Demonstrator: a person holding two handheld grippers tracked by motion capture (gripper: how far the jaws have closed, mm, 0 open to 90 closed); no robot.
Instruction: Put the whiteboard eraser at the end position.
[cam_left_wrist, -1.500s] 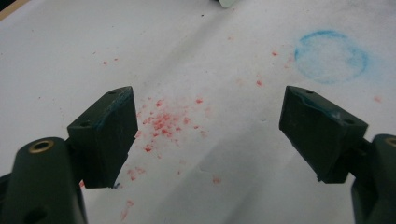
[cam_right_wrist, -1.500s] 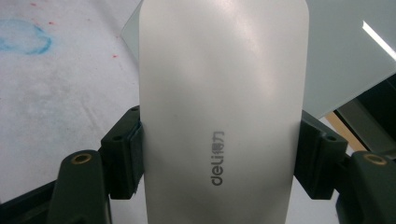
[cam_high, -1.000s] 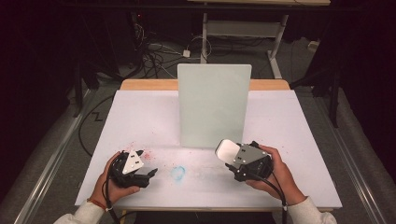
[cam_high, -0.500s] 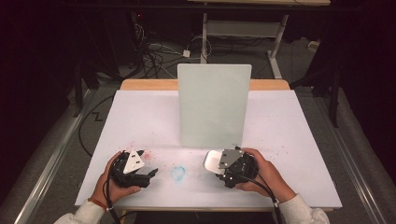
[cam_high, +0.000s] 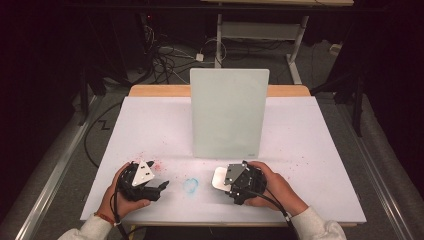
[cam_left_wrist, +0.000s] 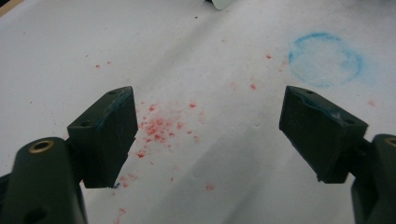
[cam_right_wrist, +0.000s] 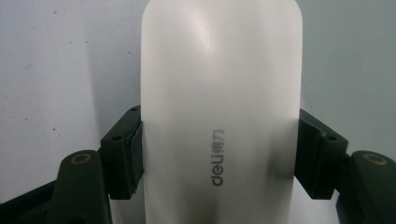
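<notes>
Desk (cam_high: 320, 150): white top with a wooden edge at the far side; cables lie on the floor beyond it.
Board (cam_high: 229, 114): pale, frosted panel standing upright at desk centre, toward 12 o'clock from both hands; its face looks clean.
Eraser (cam_high: 219, 178): white, rounded block with grey "deli" lettering (cam_right_wrist: 218, 156); held low over the desk at about 5 o'clock from the board's foot, whether it touches the surface cannot be told.
Right gripper (cam_high: 235, 181): both jaws pressed against the eraser's two long sides, holding it firmly; the eraser's end points away from the hand, toward 9 o'clock.
Left gripper (cam_high: 161, 185): jaws spread wide, nothing between them; resting at 7 o'clock from the board, tips pointing toward 3 o'clock.
Blue ring (cam_high: 190, 185): smudged circular mark on the desk, between the two grippers, just beside the eraser's free end at its 9 o'clock.
Red specks (cam_left_wrist: 156, 128): scattered crumbs or stain flecks under and ahead of the left gripper; a fainter trace lies near the board's right foot.
Progress: the eraser is picked up and brought near the blue ring, so the grasp looks done.
Remaining: the ring looks unwiped and the red specks are untouched; rubbing them away appears to be the work left.
</notes>
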